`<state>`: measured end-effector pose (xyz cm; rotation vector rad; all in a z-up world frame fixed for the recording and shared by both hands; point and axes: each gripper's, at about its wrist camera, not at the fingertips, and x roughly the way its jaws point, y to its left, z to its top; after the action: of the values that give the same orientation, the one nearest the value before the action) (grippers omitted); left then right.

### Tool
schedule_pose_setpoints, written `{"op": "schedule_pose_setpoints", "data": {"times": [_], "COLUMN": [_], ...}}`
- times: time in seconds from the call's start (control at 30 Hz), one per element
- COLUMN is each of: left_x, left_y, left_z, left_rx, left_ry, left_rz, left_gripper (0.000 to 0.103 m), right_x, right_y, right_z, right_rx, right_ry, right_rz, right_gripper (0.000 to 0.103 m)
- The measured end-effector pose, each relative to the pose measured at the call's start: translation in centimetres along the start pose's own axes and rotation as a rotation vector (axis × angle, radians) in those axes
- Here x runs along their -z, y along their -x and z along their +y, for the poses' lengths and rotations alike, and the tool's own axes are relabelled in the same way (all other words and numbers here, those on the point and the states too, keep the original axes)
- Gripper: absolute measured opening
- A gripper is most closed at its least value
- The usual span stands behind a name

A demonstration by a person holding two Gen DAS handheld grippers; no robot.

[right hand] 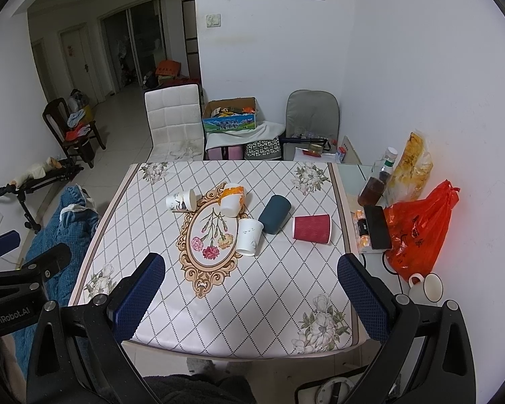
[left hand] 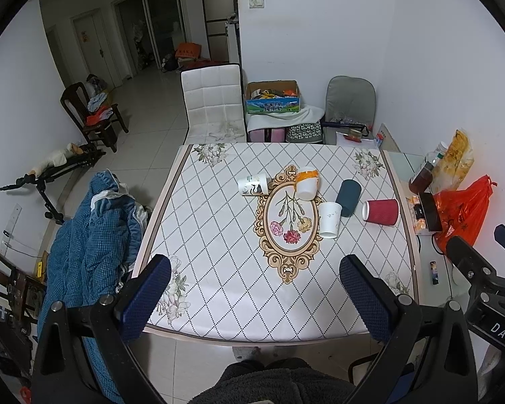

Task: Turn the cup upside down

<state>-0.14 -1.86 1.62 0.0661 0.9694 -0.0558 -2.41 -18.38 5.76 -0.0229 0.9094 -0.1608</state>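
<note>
The biggest thing in front of me is the table (left hand: 219,303). It has a white cloth with a diamond pattern and a gold oval with flowers (left hand: 288,222) in the middle.

To my left a blue blanket (left hand: 84,252) hangs beside the table. Across the table stands a white chair (left hand: 212,101). Next to that chair is a cardboard box (left hand: 272,99) full of stuff. On the right side, off the cloth, sits an orange plastic bag (right hand: 417,232) with a black phone (right hand: 377,227) just beside it.

My left gripper (left hand: 254,299) is held above the near edge of the table. Its two blue pads (left hand: 144,299) are wide apart and hold nothing. My right gripper (right hand: 250,298) is the same, spread wide with nothing in it.

Five cups are on the cloth, all far from my grippers. The red cup (left hand: 380,212) lies on its side near the right edge. The dark teal cup (left hand: 348,197) lies tipped over between the red cup and the plain white cup (left hand: 330,219). The orange and white cup (left hand: 307,183) leans at the top of the oval. The white cup with a picture (left hand: 252,184) lies on its side to the left of the oval.

A small white mug (right hand: 427,286) sits near my right gripper, off the cloth.
</note>
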Motion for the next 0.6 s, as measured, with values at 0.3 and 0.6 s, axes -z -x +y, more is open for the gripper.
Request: {"op": "schedule_pose_setpoints", "data": {"times": [0.3,0.6], "left_x": [-0.2,-0.2], "left_y": [0.1,-3.2], "left_z": [-0.2,-0.6], "left_rx": [0.003,-0.002], "left_ry": [0.001,0.021], "left_rz": [0.004,0.05], "left_gripper": [0.103,0.103], "right_x": [-0.5,0.1], "right_y": [0.5,-1.6], "right_z": [1.4,0.7], "right_rx": [-0.003,-0.005], "right_ry": [0.001,-0.023], "right_rz": [0.005,0.038], "right_gripper": [0.103,0.103]}}
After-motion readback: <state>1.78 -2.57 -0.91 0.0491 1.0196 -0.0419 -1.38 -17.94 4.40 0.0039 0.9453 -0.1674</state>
